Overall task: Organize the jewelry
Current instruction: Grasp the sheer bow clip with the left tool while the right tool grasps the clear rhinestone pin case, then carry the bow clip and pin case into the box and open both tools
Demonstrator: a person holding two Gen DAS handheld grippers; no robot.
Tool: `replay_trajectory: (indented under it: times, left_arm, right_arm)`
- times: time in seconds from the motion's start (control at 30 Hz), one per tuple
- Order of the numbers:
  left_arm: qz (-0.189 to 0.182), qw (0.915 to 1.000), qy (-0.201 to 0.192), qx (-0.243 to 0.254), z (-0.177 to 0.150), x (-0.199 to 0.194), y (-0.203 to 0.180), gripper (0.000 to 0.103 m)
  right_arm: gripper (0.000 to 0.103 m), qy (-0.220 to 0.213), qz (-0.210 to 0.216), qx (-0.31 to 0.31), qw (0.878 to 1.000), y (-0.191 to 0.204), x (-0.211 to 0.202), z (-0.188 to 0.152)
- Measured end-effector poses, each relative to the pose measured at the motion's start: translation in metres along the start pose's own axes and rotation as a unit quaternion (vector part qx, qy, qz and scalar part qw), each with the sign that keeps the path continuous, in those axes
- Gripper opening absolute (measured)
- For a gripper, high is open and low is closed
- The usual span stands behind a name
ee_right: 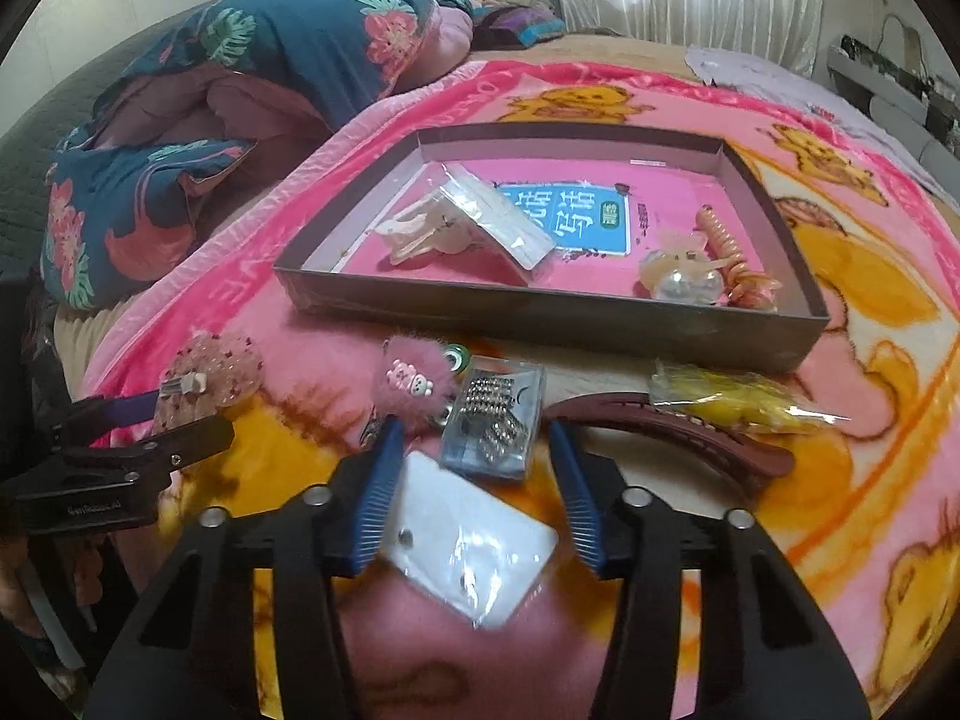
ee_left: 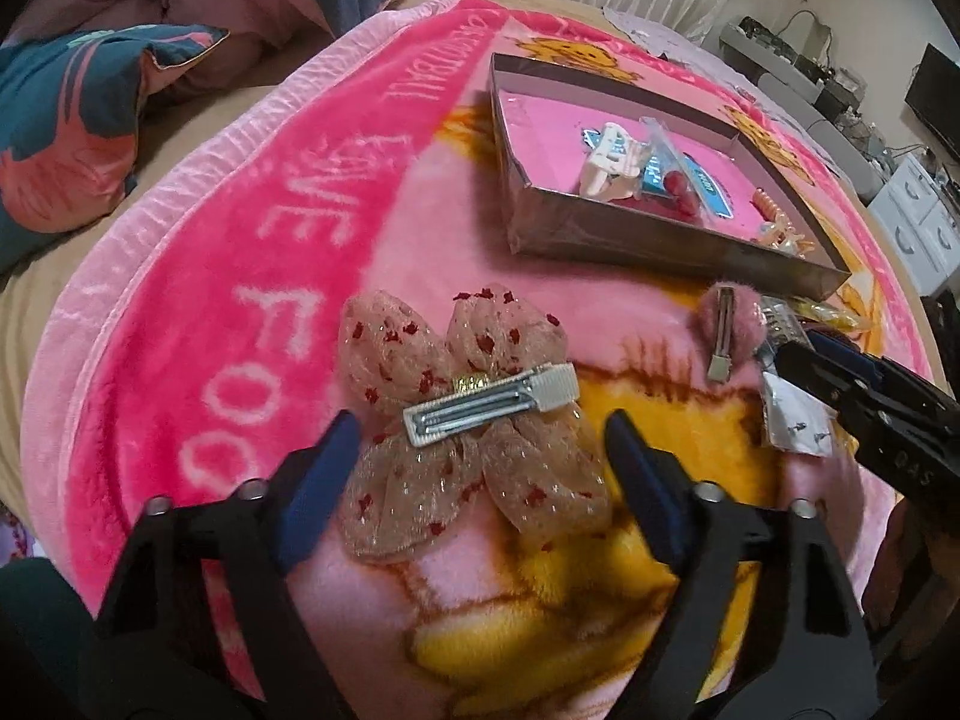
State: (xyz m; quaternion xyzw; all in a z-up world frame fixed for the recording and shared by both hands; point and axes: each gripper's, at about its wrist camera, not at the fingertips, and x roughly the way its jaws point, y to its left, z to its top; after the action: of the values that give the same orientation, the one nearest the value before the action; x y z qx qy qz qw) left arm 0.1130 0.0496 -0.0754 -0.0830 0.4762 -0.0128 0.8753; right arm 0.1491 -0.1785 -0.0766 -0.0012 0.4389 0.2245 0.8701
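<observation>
A mesh bow hair clip (ee_left: 468, 420) with red dots lies on the pink blanket between the fingers of my open left gripper (ee_left: 480, 438); it also shows in the right wrist view (ee_right: 207, 381). My open right gripper (ee_right: 474, 450) straddles a clear box of small beads (ee_right: 495, 426) and a white earring card in plastic (ee_right: 474, 546). A fuzzy pink clip (ee_right: 408, 381) lies just beyond; it shows in the left wrist view too (ee_left: 729, 324). The grey tray (ee_right: 540, 312) holds a white claw clip (ee_right: 420, 231), a packet, a coil tie and pearly pieces.
A dark red hair claw (ee_right: 678, 429) and a yellow item in a bag (ee_right: 738, 399) lie right of the right gripper. A folded floral quilt (ee_right: 240, 102) sits at the far left of the bed. Furniture stands beyond the bed at right.
</observation>
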Motion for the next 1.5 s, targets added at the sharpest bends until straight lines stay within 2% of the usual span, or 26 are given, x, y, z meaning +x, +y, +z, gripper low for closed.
replay_trajectory:
  times: [0.03, 0.07, 0.17, 0.3, 0.47, 1.03, 1.5]
  left_arm:
    - [0.002, 1.0, 0.0, 0.003, 0.001, 0.001, -0.001, 0.059]
    - [0.002, 1.0, -0.001, 0.008, 0.001, 0.001, -0.002, 0.048]
    - [0.004, 0.9998, -0.005, 0.017, 0.0, -0.001, -0.003, 0.032]
    - [-0.003, 0.9997, -0.008, 0.025, 0.0, -0.003, -0.005, 0.022]
    - [0.002, 0.9983, -0.026, 0.052, -0.003, -0.012, -0.016, 0.02]
    - [-0.034, 0.9951, -0.06, 0.07, -0.012, -0.05, -0.04, 0.018]
    - [-0.06, 0.991, -0.057, 0.105, -0.023, -0.061, -0.085, 0.018]
  right_arm:
    - [0.041, 0.002, -0.001, 0.003, 1.0, 0.0, 0.003, 0.0]
    - [0.039, 0.003, -0.003, 0.005, 1.0, -0.001, 0.007, 0.001]
    - [0.033, 0.002, -0.003, 0.009, 1.0, -0.003, 0.011, -0.002]
    - [0.033, -0.005, 0.007, 0.019, 1.0, -0.008, 0.005, -0.006]
    - [0.032, -0.016, 0.021, 0.033, 0.999, -0.017, -0.009, -0.013]
    - [0.032, -0.05, -0.006, 0.021, 0.999, -0.025, -0.058, -0.026]
    - [0.032, -0.085, -0.022, 0.039, 0.995, -0.048, -0.105, -0.033]
